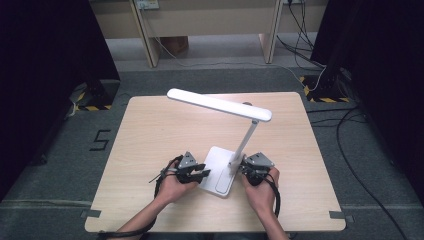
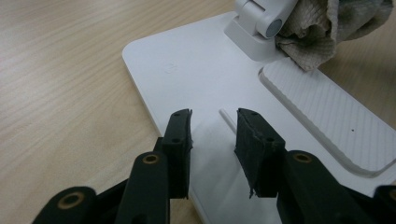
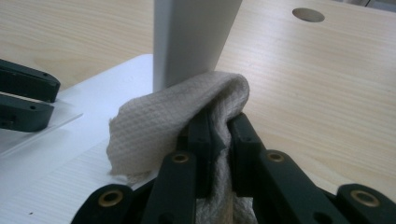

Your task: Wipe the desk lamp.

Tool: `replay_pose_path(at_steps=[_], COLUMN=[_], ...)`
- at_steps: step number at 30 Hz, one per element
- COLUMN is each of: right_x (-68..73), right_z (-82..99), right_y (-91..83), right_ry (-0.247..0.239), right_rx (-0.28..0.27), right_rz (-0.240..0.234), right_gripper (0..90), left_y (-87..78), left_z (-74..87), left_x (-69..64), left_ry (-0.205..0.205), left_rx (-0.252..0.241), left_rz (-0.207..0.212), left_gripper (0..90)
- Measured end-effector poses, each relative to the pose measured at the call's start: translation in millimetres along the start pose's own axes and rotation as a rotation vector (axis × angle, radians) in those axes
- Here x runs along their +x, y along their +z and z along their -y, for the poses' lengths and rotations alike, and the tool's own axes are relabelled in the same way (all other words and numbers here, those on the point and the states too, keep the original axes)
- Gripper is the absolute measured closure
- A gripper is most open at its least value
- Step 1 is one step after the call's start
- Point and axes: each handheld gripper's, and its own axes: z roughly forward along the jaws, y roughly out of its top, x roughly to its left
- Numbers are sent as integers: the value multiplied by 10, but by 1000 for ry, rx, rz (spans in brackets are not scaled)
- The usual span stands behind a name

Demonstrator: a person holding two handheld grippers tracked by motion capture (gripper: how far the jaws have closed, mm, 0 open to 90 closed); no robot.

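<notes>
Clamped in the right gripper, a cloth wipes the lamp stem's foot on the counter; left gripper, part open and empty, steadies the base. Next, probably wipe upward.

Black jaws, brass-ringed screw holes

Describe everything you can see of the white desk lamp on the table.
The desk lamp looks like smooth white plastic. Its flat, round-cornered base lies on the wooden table and has a ribbed, recessed panel. A hinge joins the base to a slim stem leaning up to a long bar head. The right gripper presses a beige cloth against the stem's foot. The left gripper rests open on the base.
</notes>
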Motion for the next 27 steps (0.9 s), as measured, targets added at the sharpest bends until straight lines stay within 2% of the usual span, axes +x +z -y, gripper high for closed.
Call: replay_pose_path(at_steps=[8,12,20,27], right_x=[-85,-117,-131,-32], right_z=[-20,-18,37,88], right_y=[155,201,148,33], right_ry=[8,3,19,-10], right_rx=[8,5,32,54], right_rz=[14,3,-78,-131], right_gripper=[817,818,819,819], left_y=[0,1,5,8], left_z=[1,2,1,-1], left_x=[0,-3,-6,-8], left_ry=[0,-4,-5,-6], left_rx=[0,-3,-5,-5], left_rz=[-1,-1,0,1], left_gripper=[647,648,647,647])
